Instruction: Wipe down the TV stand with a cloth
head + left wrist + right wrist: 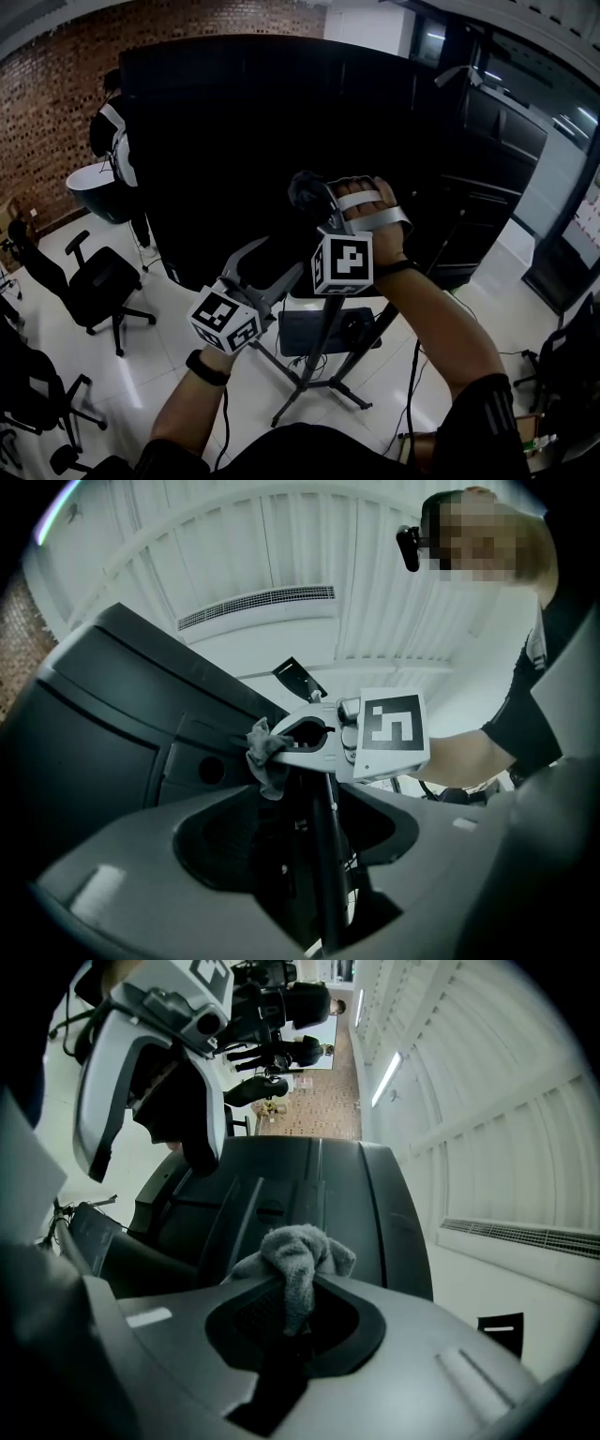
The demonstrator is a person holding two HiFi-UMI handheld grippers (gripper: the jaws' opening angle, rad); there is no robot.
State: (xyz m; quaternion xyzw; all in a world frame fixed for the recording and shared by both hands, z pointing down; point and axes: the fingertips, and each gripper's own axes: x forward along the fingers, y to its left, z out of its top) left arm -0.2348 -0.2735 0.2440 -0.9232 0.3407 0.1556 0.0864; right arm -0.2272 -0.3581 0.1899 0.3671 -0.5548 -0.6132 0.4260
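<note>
A big black TV point(234, 141) shows me its back, mounted on a tripod TV stand point(314, 370). My right gripper point(307, 192) is raised against the TV's back and is shut on a small grey cloth point(298, 1252). The left gripper view shows that cloth point(267, 759) bunched at the right gripper's tips point(274, 742), touching the TV's rear panel. My left gripper point(286, 253) hovers lower and to the left, open and holding nothing. Beyond its spread jaws stands the stand's pole point(325, 855).
The stand carries a dark box point(328, 330) over spread legs point(286, 408). Office chairs point(94, 286) stand to the left. A person point(117, 141) is at the back left beside a white round tub point(94, 192). Black cabinets point(497, 187) line the right.
</note>
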